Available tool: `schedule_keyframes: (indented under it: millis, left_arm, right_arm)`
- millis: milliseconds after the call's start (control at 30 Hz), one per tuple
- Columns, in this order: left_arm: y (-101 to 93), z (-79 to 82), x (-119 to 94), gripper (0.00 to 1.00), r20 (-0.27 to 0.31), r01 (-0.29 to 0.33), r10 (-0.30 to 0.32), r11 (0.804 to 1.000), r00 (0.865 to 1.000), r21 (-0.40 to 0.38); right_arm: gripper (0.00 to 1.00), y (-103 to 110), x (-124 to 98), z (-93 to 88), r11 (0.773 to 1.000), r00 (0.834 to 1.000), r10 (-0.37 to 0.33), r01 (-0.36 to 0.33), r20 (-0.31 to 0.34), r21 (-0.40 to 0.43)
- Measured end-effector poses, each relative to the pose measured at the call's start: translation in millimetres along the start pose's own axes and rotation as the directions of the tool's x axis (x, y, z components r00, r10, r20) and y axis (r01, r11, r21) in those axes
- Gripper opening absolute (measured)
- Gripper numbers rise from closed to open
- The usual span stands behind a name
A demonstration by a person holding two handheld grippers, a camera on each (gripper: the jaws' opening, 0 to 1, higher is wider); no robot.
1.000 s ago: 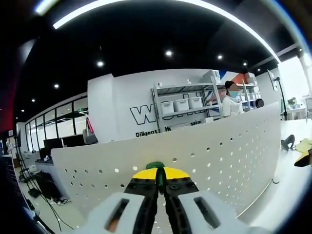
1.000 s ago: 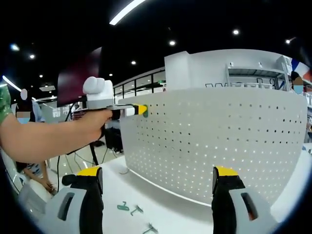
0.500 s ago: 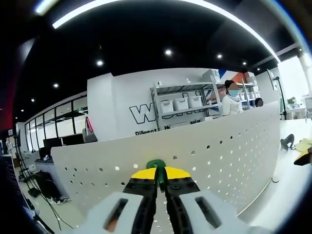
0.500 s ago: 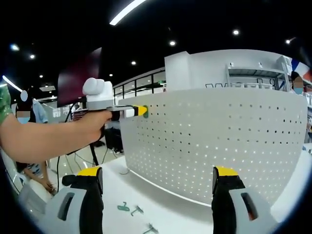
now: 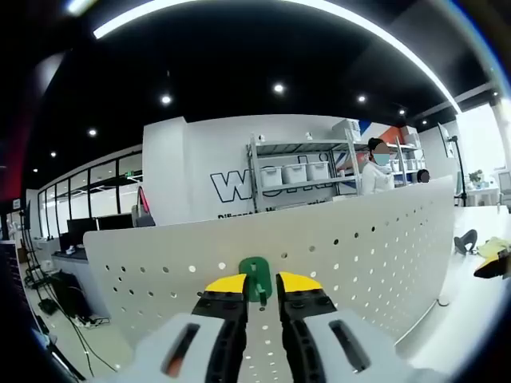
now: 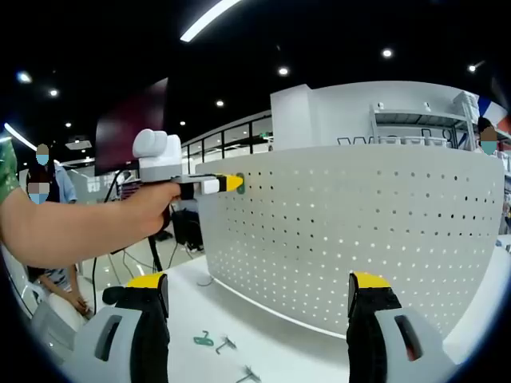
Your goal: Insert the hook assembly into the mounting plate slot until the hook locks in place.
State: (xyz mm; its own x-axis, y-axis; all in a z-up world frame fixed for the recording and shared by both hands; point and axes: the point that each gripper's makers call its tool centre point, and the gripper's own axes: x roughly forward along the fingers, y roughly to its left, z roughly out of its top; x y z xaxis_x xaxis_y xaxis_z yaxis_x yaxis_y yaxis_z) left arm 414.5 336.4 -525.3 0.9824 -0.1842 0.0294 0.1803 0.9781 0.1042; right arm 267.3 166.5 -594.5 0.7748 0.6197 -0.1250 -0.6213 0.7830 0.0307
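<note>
Left tongs flank green hook at white pegboard

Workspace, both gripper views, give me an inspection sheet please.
Surface: white table.
Job's things: green hook against white perforated panel, between the left gripper's jaws, now slightly parted.
Clutter: spare hooks loose on the table.
Grippers: left gripper at the panel's top edge; right gripper open, empty.
Cables: cable behind the panel.
Surroundings: shelving, people in the background.
</note>
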Motion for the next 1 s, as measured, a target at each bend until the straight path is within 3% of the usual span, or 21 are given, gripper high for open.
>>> schedule_keyframes:
  millis: [500, 1000]
  left_arm:
    - [-3.0, -17.2, -10, 0.34, -0.024, 0.037, -0.038, 0.999, 0.999, -0.039]
    - [-22.2, -34.9, -25, 0.54, -0.064, 0.113, -0.119, 0.99, 0.991, -0.086]
  right_arm:
    - [0.95, 4, 2, 1.4, 1.0, 1.0, 0.007, -0.006, 0.001, -0.006]
    - [0.96, 8, -1, 8.2, 1.0, 1.0, 0.008, -0.007, 0.017, -0.014]
